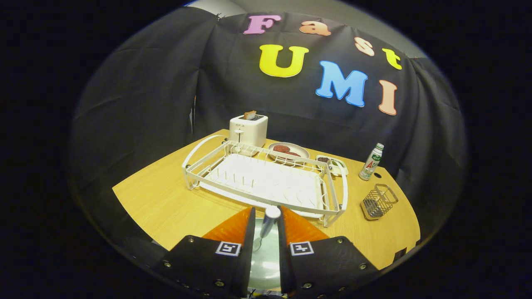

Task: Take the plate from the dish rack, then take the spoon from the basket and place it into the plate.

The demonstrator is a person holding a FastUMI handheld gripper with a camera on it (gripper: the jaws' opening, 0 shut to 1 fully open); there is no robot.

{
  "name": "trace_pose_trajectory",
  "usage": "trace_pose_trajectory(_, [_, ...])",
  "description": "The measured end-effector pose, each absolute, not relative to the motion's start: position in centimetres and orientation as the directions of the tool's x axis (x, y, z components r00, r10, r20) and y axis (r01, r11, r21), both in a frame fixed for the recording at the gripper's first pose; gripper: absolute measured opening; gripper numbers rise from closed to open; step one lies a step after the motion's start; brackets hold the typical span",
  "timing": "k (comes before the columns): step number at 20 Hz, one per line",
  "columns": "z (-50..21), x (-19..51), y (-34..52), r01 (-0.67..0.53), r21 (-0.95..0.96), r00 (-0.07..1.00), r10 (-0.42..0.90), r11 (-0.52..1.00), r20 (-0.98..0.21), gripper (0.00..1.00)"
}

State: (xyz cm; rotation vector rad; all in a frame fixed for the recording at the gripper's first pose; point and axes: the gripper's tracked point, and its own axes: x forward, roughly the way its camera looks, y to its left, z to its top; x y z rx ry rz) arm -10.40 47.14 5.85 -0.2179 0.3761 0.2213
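My gripper (267, 209) is shut on the spoon (268, 224). The spoon stands between the two orange fingers (237, 226), its white rounded end up at the fingertips and its thin grey part pointing down. Right below it, in the gap between the fingers, lies the pale green plate (266, 259) on the wooden table; most of it is hidden by the gripper body. Just beyond the fingertips sits the white dish rack (195, 176) with nothing in its slots. The small wire basket (379, 202) stands to the right of the rack, and nothing sticks out of it.
Behind the rack stand a white toaster (248, 129) with toast in it, a plate of dark food (300, 151) and a small dish (337, 162). A green-and-white bottle (371, 162) stands behind the basket. The table (153, 199) ends close to the basket on the right.
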Motion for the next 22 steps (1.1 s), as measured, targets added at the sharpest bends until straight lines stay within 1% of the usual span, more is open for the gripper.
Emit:
trace_pose_trajectory(1, [5.7, -10.2, 47.1, -0.251, -0.161, 0.907, 0.174, 0.954, -0.384, 0.32])
trace_pose_trajectory(4, [5.8, -9.9, 46.4, -0.241, -0.178, 0.909, 0.158, 0.954, -0.386, 0.32])
trace_pose_trajectory(5, [5.8, -9.7, 46.0, -0.228, -0.19, 0.915, 0.143, 0.955, -0.378, 0.42])
trace_pose_trajectory(6, [6.1, -9.6, 45.8, -0.22, -0.195, 0.919, 0.136, 0.956, -0.371, 0.58])
trace_pose_trajectory(7, [6.3, -9.4, 45.8, -0.218, -0.193, 0.92, 0.136, 0.957, -0.367, 0.65])
trace_pose_trajectory(8, [6.1, -9.2, 45.6, -0.212, -0.194, 0.921, 0.129, 0.958, -0.367, 0.66])
trace_pose_trajectory(9, [6.1, -9.1, 45.3, -0.208, -0.196, 0.922, 0.125, 0.958, -0.366, 0.78])
trace_pose_trajectory(11, [6.0, -8.8, 45.4, -0.215, -0.198, 0.922, 0.132, 0.956, -0.365, 0.86])
trace_pose_trajectory(13, [6.0, -8.8, 45.7, -0.229, -0.203, 0.921, 0.144, 0.952, -0.362, 0.87])
trace_pose_trajectory(14, [6.3, -8.9, 45.7, -0.235, -0.205, 0.922, 0.151, 0.95, -0.357, 0.92])
trace_pose_trajectory(15, [6.3, -8.8, 45.9, -0.242, -0.206, 0.922, 0.158, 0.948, -0.354, 0.99])
trace_pose_trajectory(17, [6.5, -8.8, 46.2, -0.255, -0.207, 0.921, 0.172, 0.944, -0.35, 0.97])
trace_pose_trajectory(19, [7.6, -9.0, 46.4, -0.264, -0.204, 0.922, 0.185, 0.943, -0.34, 0.97])
trace_pose_trajectory(22, [12.7, -9.1, 45.6, -0.228, -0.176, 0.952, 0.181, 0.958, -0.247, 0.97])
